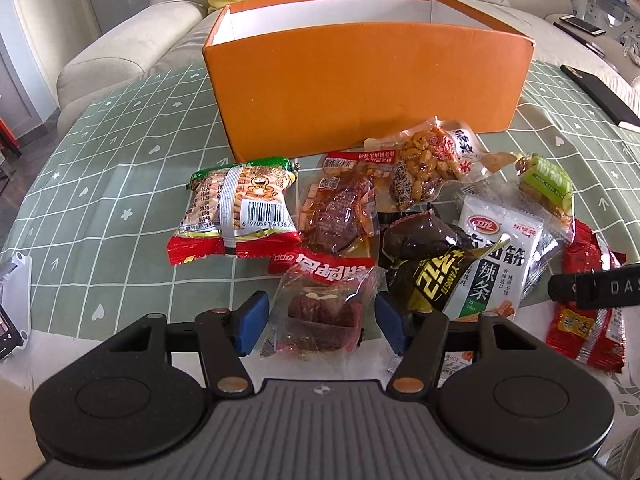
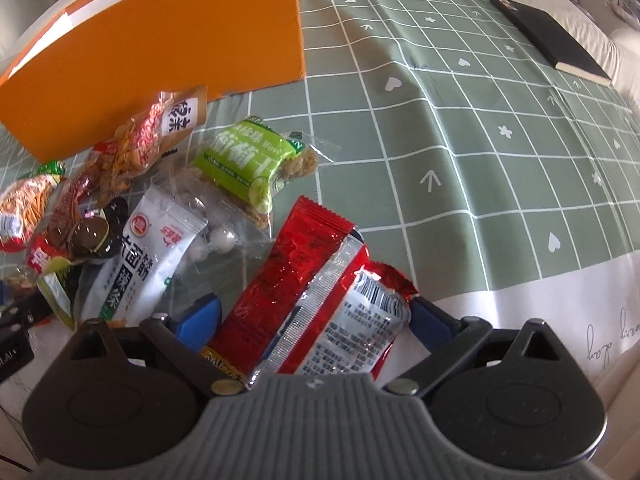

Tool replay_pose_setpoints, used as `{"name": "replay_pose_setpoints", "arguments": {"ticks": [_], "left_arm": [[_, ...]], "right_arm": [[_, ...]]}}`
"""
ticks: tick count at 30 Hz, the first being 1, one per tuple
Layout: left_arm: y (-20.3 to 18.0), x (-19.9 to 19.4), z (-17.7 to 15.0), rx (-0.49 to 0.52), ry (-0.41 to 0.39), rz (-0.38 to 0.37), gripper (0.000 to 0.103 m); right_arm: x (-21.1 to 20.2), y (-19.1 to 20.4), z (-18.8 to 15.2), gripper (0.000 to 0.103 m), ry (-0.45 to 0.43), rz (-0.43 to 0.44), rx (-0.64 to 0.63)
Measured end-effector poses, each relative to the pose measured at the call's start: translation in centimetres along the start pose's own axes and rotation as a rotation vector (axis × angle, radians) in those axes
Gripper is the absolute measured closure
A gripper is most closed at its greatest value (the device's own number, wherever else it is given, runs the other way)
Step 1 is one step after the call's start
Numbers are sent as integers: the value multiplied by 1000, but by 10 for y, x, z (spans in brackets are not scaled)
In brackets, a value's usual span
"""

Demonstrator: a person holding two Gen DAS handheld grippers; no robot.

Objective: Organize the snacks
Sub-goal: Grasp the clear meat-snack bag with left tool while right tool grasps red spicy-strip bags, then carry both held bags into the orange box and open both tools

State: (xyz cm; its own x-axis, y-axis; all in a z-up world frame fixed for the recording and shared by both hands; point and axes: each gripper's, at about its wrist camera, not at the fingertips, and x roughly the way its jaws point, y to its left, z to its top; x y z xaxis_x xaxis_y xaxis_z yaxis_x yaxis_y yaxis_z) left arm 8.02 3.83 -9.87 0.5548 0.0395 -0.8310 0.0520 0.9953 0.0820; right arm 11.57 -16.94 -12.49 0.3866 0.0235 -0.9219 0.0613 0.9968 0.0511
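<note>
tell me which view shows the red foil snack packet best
The right wrist view: the red foil snack packet fills the foreground between the right tongs, printed back visible. The left wrist view shows it only at the right edge, partly hidden.

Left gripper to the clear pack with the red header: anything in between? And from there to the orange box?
Nothing between: the left gripper is open, jaws either side of the clear pack. Toward the orange box, the rest of the snack pile lies on the straight line.
</note>
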Motion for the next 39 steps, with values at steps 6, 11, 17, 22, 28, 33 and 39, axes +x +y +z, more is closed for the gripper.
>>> {"name": "replay_pose_setpoints", "arguments": {"ticks": [6, 11, 17, 22, 28, 33, 39], "left_arm": [[-2, 2, -5, 18, 6, 6, 47], [-4, -1, -6, 25, -1, 12, 50], [-2, -12, -8, 9, -35, 14, 52], [1, -24, -6, -12, -54, 15, 52], [-2, -39, -2, -17, -61, 1, 52], [-3, -48, 9, -18, -58, -10, 52], [2, -61, 35, -21, -106, -20, 52]], "right_arm": [[-1, 1, -3, 9, 5, -10, -24], [-5, 1, -7, 16, -3, -6, -41], [-14, -2, -12, 19, -14, 16, -35], [-30, -2, -16, 19, -60, 22, -43], [-55, 12, -21, 19, -154, 57, -133], [-76, 29, -18, 19, -243, 108, -261], [-98, 42, 5, 19, -332, 164, -402]]}}
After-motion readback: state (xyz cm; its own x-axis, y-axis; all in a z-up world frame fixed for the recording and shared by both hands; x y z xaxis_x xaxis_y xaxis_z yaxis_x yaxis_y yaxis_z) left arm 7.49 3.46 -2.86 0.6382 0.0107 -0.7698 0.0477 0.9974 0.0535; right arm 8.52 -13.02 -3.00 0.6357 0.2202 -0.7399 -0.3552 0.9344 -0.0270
